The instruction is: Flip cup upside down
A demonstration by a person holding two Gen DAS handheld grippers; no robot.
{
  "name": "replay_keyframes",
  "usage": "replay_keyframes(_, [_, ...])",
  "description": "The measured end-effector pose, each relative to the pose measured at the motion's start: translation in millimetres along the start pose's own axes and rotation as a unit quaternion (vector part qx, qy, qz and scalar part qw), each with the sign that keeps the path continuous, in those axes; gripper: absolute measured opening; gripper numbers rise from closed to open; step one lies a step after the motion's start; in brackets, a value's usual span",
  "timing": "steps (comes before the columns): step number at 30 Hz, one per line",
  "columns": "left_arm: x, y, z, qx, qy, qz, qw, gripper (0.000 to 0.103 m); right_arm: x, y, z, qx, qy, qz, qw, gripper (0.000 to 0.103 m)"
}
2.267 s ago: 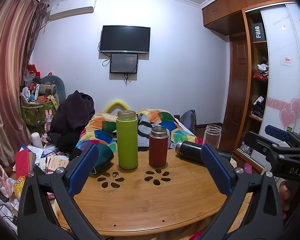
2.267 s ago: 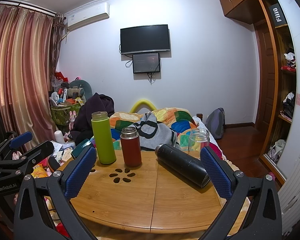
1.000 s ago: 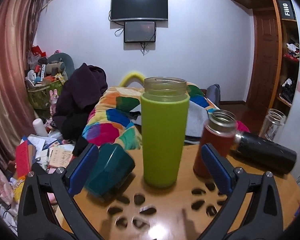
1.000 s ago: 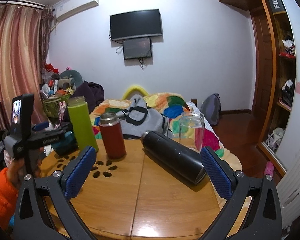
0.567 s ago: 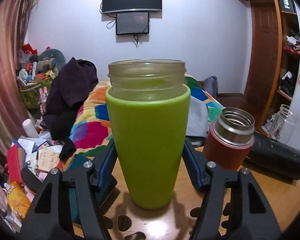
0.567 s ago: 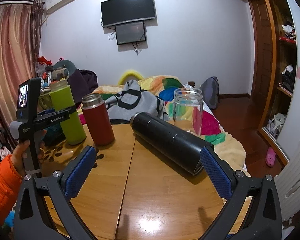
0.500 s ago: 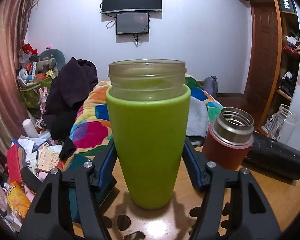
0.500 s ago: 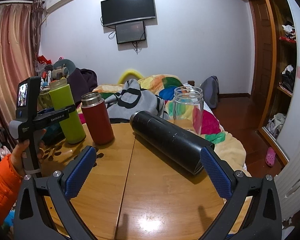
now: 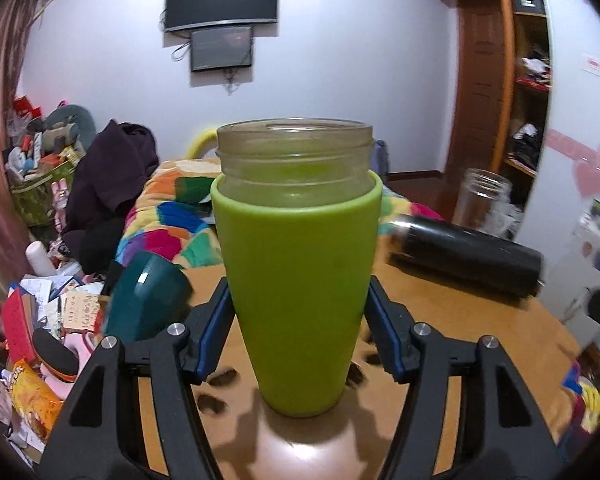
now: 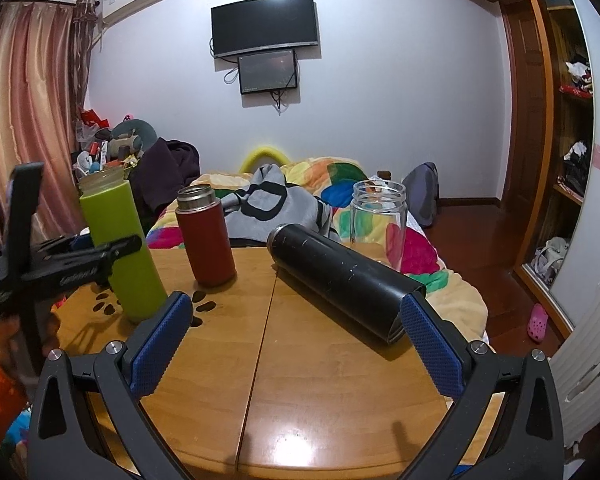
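I am clamping my left gripper (image 9: 298, 320) on the upright green cup (image 9: 298, 276), seemingly just off the surface (image 9: 480, 344), readying to invert it, my right gripper (image 10: 292, 344) idling open.

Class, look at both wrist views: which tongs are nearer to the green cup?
Left. The left tongs are shut on the green cup, one finger on each side. The right tongs are open over the table, apart from the cup.

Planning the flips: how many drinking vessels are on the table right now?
4: green cup at left in the left tool, red flask beside it, black flask lying centre, glass jar behind.
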State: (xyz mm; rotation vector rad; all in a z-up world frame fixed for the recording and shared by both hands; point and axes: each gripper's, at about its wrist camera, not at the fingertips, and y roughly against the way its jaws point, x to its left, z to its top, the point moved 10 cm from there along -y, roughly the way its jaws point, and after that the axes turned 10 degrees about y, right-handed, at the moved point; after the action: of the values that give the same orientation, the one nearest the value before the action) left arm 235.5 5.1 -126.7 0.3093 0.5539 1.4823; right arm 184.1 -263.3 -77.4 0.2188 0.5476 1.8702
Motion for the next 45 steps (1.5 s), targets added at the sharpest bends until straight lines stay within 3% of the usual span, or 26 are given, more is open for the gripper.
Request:
replay_keyframes(9, [-70, 45, -30, -0.008, -0.029, -0.082, 0.9961, 0.063, -5, 24, -17, -0.008, 0.013, -0.01, 1.0, 0.103])
replay_keyframes(15, [-89, 57, -36, -0.015, -0.041, -0.104, 0.9936, 0.063, -2, 31, -24, -0.012, 0.026, -0.013, 1.0, 0.103])
replay_keyframes(22, [-92, 61, -40, -0.001, -0.047, -0.114, 0.9923, 0.063, 8, 23, -30, -0.005, 0.022, 0.011, 1.0, 0.103])
replay_keyframes(24, [-91, 71, -37, -0.015, -0.047, -0.119, 0.9916, 0.064, 11, 21, -32, -0.006, 0.024, 0.018, 1.0, 0.103])
replay_keyframes(29, [-74, 106, -27, -0.062, -0.047, -0.105, 0.9914, 0.09, 31, 17, -34, -0.013, 0.039, 0.054, 0.998, 0.103])
replay_keyframes(36, [-20, 109, -22, -0.068, -0.019, -0.035, 0.9969, 0.09, 81, -7, -44, -0.003, 0.061, 0.132, 0.989, 0.103])
replay_keyframes(38, [-4, 100, -22, -0.06, -0.006, -0.015, 0.9981, 0.084, 97, -15, -48, 0.001, 0.072, 0.159, 0.985, 0.103])
replay_keyframes(42, [10, 78, -20, -0.04, 0.009, -0.013, 0.9991, 0.065, 120, -31, -52, 0.015, 0.089, 0.184, 0.979, 0.102])
replay_keyframes(45, [12, 59, -19, -0.023, 0.01, -0.026, 0.9993, 0.046, 126, -38, -57, 0.03, 0.088, 0.2, 0.975, 0.086])
